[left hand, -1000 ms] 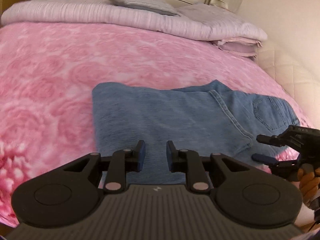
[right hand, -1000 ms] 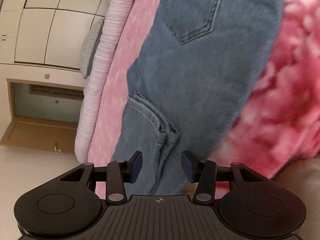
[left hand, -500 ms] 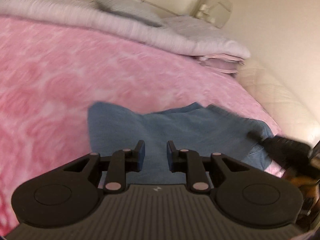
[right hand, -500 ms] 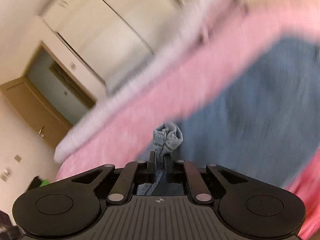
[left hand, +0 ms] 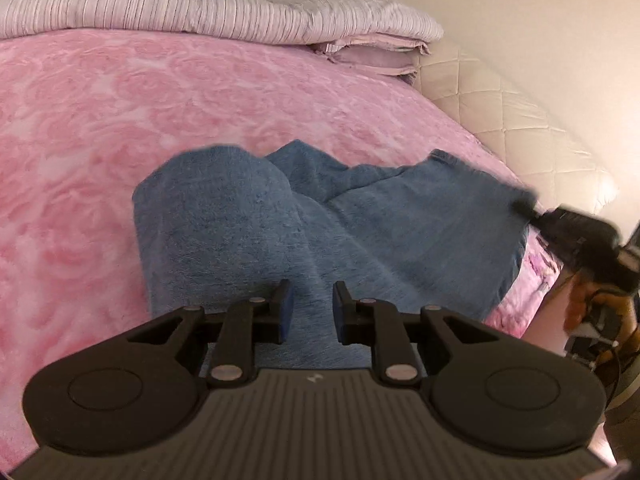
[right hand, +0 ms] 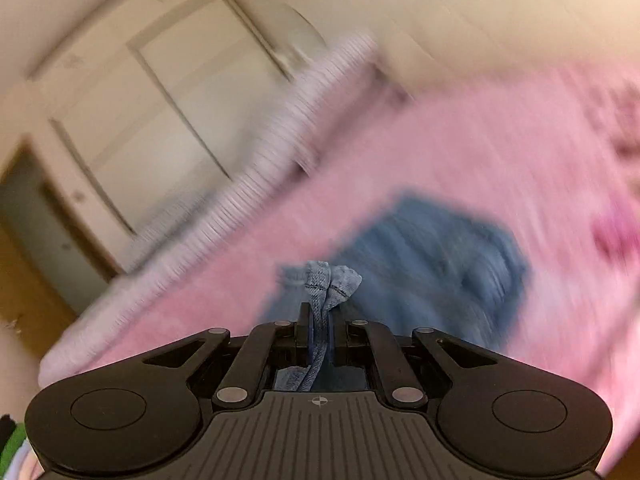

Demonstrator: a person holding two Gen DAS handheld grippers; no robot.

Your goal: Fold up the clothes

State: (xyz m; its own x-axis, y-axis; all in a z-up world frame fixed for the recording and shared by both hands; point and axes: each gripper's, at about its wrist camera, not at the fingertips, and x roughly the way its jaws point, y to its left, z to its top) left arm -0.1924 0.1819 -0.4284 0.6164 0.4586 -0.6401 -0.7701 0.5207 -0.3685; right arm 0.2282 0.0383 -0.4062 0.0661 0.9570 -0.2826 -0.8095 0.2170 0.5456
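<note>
- The left gripper (left hand: 308, 306) hung low over the near edge of the jeans (left hand: 248, 232), jaws parted by a narrow gap with nothing between them.
- The right gripper (right hand: 320, 338) was clamped on a bunched, stitched denim edge, lifting that side clear of the pink blanket (left hand: 100, 120).
- Judged handling: the denim looked heavy, soft and non-slippery; it should sag and crease when lifted. Seams or hems appear to offer the firmest hold.
- The striped quilt (left hand: 160, 16) lay farthest off.
- No legible brand, label or writing was visible.
</note>
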